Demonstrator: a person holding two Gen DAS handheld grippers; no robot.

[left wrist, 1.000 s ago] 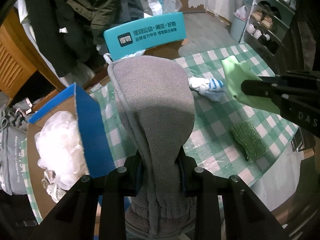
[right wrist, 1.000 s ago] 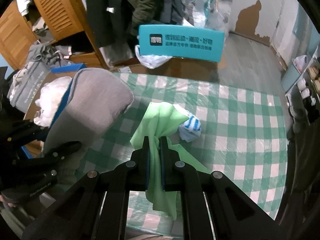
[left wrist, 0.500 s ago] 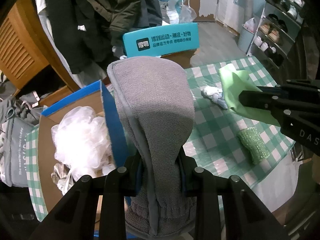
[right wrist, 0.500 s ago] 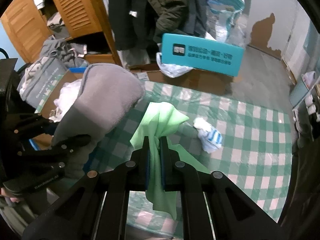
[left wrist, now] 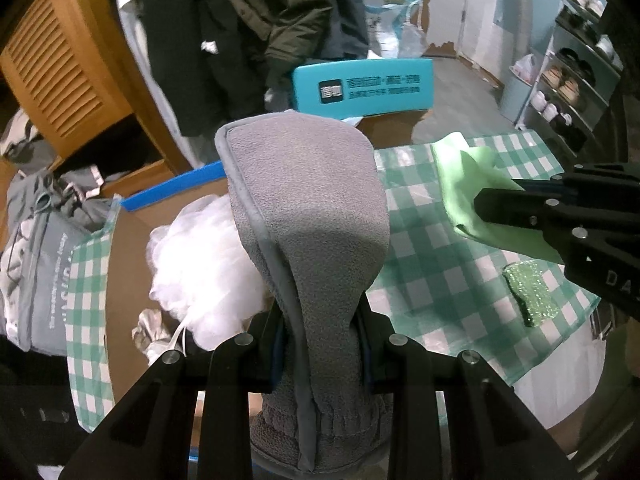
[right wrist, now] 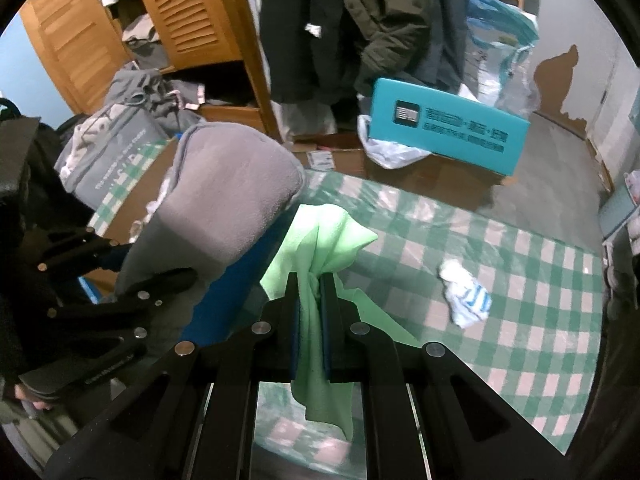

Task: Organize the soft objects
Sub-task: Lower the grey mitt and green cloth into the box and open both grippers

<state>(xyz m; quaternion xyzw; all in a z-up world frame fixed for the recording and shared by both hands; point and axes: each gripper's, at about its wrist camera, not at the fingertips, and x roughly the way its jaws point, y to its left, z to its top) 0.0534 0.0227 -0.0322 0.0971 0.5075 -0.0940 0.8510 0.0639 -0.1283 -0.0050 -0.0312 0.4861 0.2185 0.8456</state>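
Note:
My left gripper (left wrist: pixel 320 320) is shut on a grey fleece cloth (left wrist: pixel 308 216), held upright over the cardboard box (left wrist: pixel 128 248) with blue flaps at the table's left. A white mesh puff (left wrist: pixel 200 256) lies in the box. My right gripper (right wrist: pixel 310 292) is shut on a light green cloth (right wrist: pixel 324 240), held above the green checked tablecloth (right wrist: pixel 520 280); it also shows in the left wrist view (left wrist: pixel 460 184). The grey cloth also shows in the right wrist view (right wrist: pixel 224 200). A white and blue striped rag (right wrist: pixel 466 300) and a green scrub pad (left wrist: pixel 530 296) lie on the table.
A teal box (left wrist: pixel 360 88) stands beyond the table's far edge. Dark coats (right wrist: pixel 360 20) hang behind, with a wooden louvred cabinet (right wrist: pixel 180 12) at left. A grey bag (left wrist: pixel 44 264) sits left of the cardboard box. A shoe rack (left wrist: pixel 572 80) stands at right.
Both grippers have moved left with their cloths. The grey cloth has gone from over the table to over the cardboard box. The green cloth follows, nearer the box's blue flap.

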